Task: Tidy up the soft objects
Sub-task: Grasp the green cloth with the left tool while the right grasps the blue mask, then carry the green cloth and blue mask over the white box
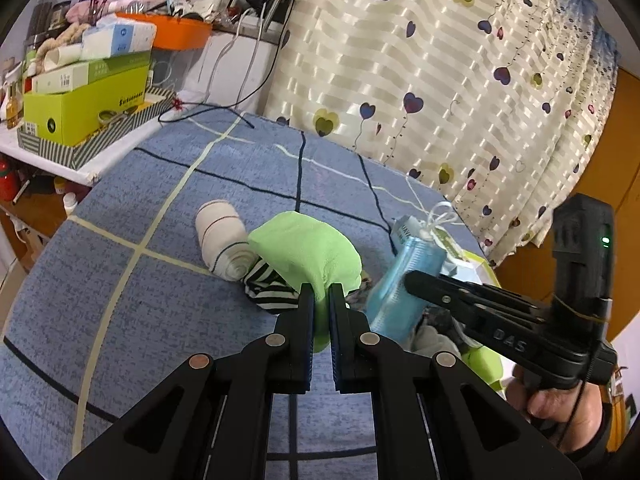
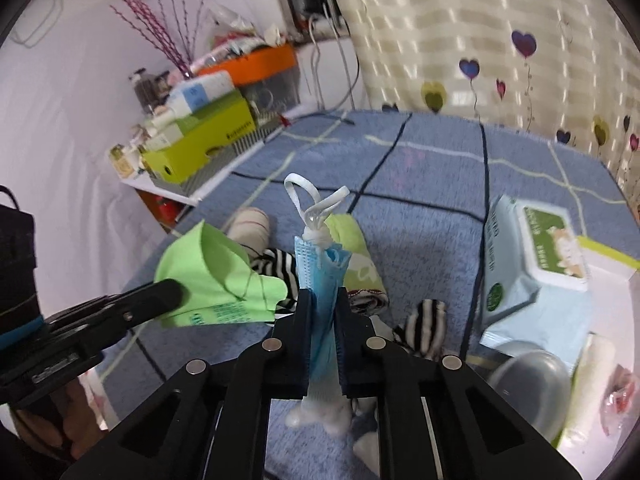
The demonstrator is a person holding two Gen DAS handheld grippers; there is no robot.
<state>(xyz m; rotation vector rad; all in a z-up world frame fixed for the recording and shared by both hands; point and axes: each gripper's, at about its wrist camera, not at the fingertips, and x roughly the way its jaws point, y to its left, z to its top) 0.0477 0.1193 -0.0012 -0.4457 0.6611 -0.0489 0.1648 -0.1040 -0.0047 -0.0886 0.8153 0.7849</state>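
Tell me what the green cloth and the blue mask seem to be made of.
Green cloth: thin, matte fabric, probably microfibre; it drapes in soft folds from the left gripper.
Blue mask: pleated nonwoven, likely disposable, with white elastic loops, pinched in the right gripper.

left gripper (image 1: pixel 321 294): fingers closed on the green cloth (image 1: pixel 308 250), pinching its near edge.
green cloth: bunched, lifted above the blue checked bedspread (image 1: pixel 160 280).
rolled white cloth (image 1: pixel 224 240): lying on the bedspread, just left of the green cloth.
striped sock (image 1: pixel 270 288): beneath the green cloth, touching the white roll.
right gripper (image 1: pixel 412 280): enters from the right, gripping a blue face mask (image 1: pixel 404 280).
heart-print curtain (image 1: pixel 440 80): behind the bed.
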